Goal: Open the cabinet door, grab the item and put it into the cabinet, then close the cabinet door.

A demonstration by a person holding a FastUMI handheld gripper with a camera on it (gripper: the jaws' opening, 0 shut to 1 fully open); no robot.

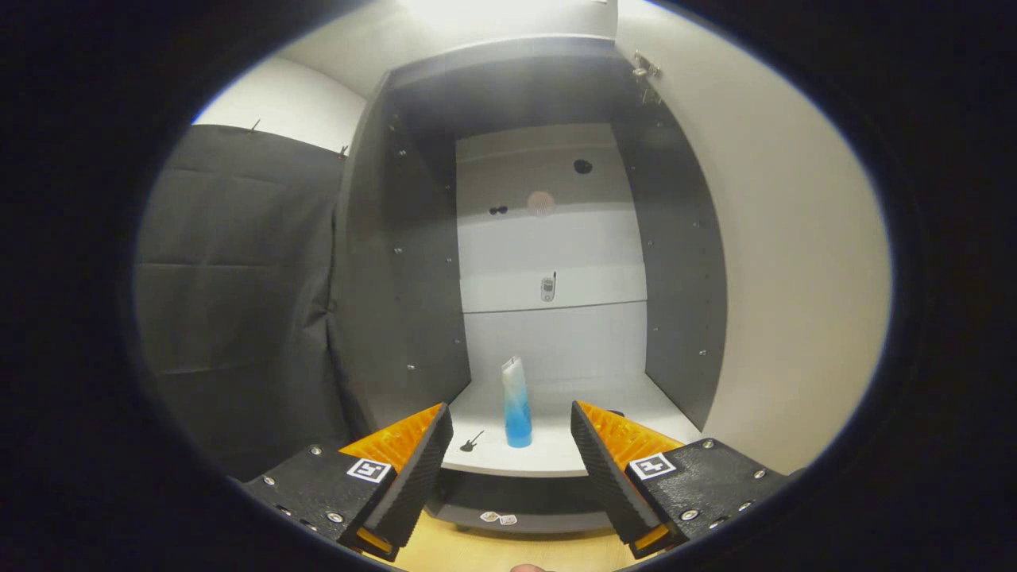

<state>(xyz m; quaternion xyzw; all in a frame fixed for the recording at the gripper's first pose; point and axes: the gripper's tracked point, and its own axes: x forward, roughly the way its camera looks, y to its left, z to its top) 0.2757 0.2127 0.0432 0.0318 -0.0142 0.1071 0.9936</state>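
One cabinet (413, 262) stands with its single door (794, 262) swung wide to the right. On its pale shelf (556, 453) stands one upright blue tube (516, 405), alone near the front edge, with bare shelf on both sides and behind. The hand-held gripper (512, 453) is spread open and holds nothing; its two fingers (413, 469) flank the tube, short of the shelf's edge.

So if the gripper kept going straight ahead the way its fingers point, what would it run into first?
Most likely the blue tube, standing upright on the cabinet shelf just ahead of the open gripper, roughly in line with the gap between its fingers. Depth is hard to judge.
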